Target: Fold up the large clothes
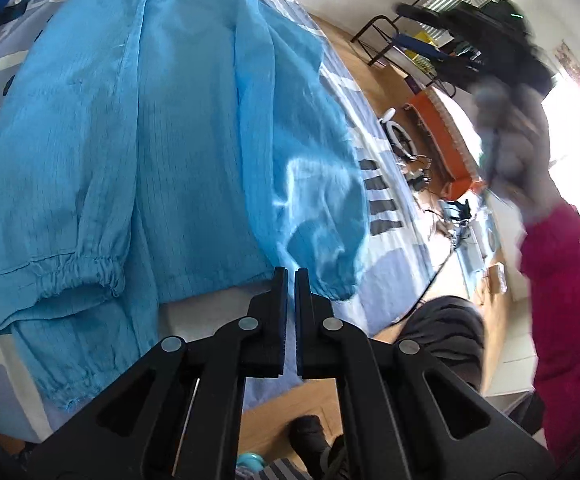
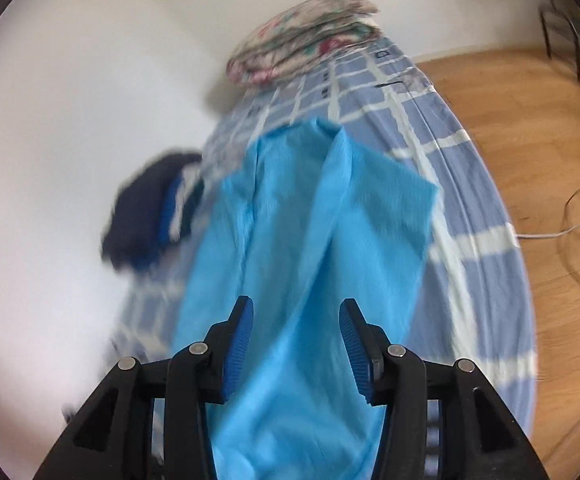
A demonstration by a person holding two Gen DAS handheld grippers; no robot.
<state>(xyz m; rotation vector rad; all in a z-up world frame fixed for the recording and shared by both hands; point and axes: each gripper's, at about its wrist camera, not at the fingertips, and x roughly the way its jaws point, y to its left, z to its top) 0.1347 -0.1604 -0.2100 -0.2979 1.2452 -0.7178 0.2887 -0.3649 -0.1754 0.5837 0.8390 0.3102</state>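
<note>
I'm looking down at the blue garment, which is lying spread across the bed, sleeves folded in over the body and the gathered cuff sitting near the bed's edge. My left gripper is hovering just at the garment's lower hem, fingers drawn nearly together with only a thin slit between them, and they're pinching nothing (the cloth lies beyond the tips, not in them). My right gripper is spreading its fingers wide, the ribbed blue pads facing each other, and a long fold of the garment is running up between them; I can't tell whether the cloth is touching either pad, since this view is smeared with motion. The checked bedsheet is showing on both sides of the blue cloth. A pile of folded floral bedding is sitting at the far end of the bed against the wall, and a dark navy bundle is resting beside the garment on the wall side. Off the bed, the wooden floor is stretching away, and in the left view a blurred arm in a pink sleeve is standing out at the right.
</note>
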